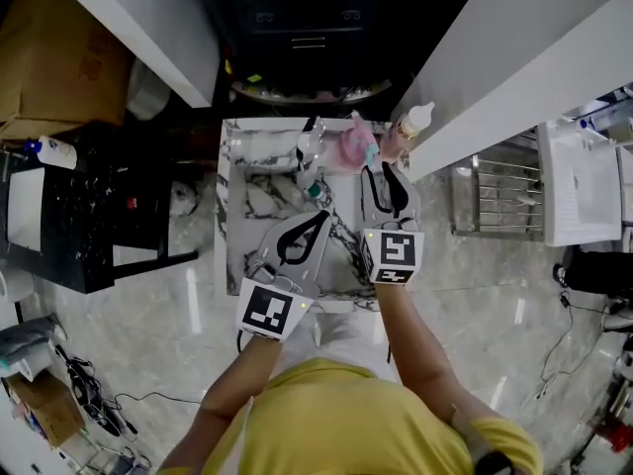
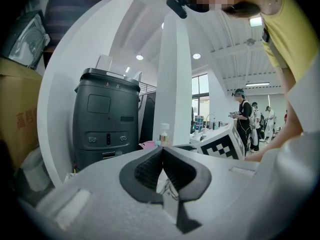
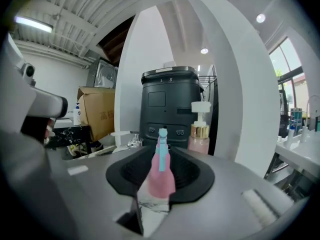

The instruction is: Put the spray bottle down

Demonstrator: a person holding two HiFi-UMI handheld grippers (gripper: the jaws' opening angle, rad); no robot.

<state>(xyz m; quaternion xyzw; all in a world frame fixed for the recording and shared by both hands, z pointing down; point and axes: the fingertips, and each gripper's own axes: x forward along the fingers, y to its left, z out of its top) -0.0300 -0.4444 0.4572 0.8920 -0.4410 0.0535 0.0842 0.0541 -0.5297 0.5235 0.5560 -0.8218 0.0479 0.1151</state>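
Observation:
A pink spray bottle (image 1: pixel 354 146) with a teal nozzle stands upright on the marble table (image 1: pixel 247 201), near its far edge. In the right gripper view the spray bottle (image 3: pixel 161 179) shows just ahead of the jaws, its base on the marble. My right gripper (image 1: pixel 386 170) (image 3: pixel 161 160) is open, a little short of the bottle, and its pads do not touch it. My left gripper (image 1: pixel 321 217) (image 2: pixel 162 152) hovers over the table's middle, shut on nothing, its tips meeting.
A pump bottle (image 1: pixel 415 120) (image 3: pixel 200 129) stands at the table's far right corner, and a clear bottle (image 1: pixel 309 148) left of the spray bottle. A black machine (image 3: pixel 170 104) is behind the table. A cardboard box (image 1: pixel 49 57), a black side table (image 1: pixel 89 206) and a metal rack (image 1: pixel 499 196) flank it.

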